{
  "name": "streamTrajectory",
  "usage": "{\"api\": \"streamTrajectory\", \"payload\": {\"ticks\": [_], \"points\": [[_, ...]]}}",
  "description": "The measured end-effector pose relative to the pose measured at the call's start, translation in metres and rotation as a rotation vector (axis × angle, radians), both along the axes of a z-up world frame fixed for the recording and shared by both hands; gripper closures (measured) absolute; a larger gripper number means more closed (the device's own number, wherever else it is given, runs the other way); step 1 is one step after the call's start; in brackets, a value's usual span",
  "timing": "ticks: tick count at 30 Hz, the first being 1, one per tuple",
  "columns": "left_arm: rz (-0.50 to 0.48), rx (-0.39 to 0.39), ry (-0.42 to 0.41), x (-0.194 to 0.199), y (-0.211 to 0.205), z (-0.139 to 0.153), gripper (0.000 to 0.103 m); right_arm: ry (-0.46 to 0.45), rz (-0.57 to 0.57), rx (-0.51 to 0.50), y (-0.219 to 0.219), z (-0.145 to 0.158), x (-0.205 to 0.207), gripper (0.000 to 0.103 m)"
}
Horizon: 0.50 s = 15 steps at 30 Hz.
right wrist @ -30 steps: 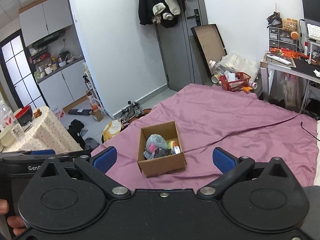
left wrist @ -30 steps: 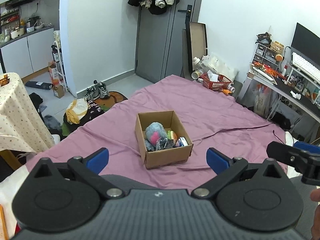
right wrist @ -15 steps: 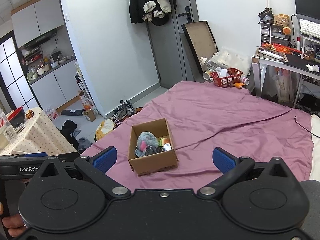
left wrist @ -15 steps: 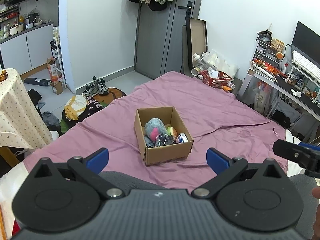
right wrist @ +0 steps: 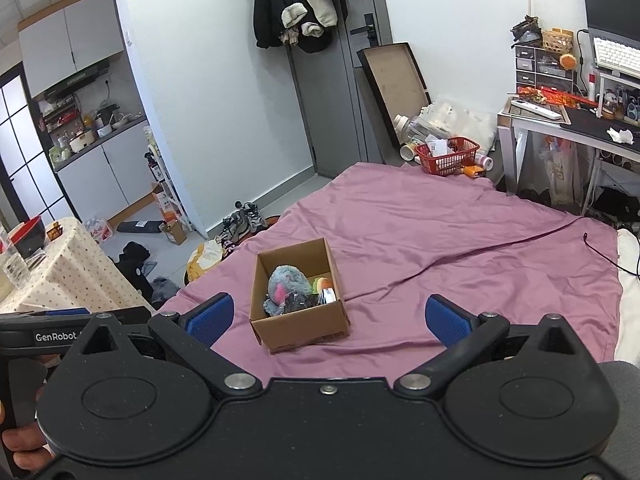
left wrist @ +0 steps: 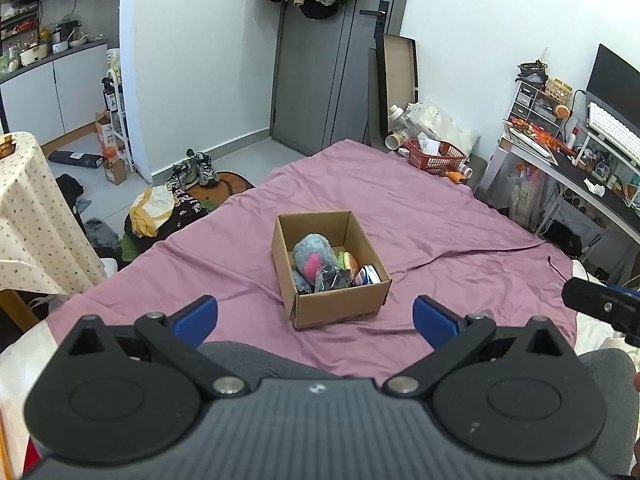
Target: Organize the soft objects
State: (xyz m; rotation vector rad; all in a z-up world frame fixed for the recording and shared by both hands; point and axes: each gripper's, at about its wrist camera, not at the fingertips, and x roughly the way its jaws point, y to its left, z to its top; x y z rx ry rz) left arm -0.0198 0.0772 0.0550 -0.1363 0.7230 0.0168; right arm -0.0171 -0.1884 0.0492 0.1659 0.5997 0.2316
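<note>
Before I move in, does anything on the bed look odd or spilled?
Nothing spilled. The cardboard box sits upright on the purple sheet, its plush toy and other items inside. Both tongs are open.

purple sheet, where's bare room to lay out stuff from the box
Widest bare patch of the purple sheet lies right of the cardboard box, running toward the desk. More bare sheet lies beyond the box toward the red basket, and left of it toward the clothes pile. The box interior is crowded: the grey plush and small items fill it.
</note>
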Motion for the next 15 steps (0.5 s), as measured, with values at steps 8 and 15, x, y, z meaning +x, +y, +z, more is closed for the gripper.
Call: {"api": "streamTrajectory", "payload": {"ticks": [8, 15], "points": [[0.002, 0.003, 0.003, 0.0016, 0.0011, 0.0007, 0.0, 0.001, -0.01, -0.004, -0.004, -0.0004, -0.0002, 0.0], [-0.011, 0.009, 0.006, 0.0022, -0.0015, 0.0007, 0.0, -0.002, -0.009, -0.006, -0.0037, 0.0, 0.0001, 0.0]]}}
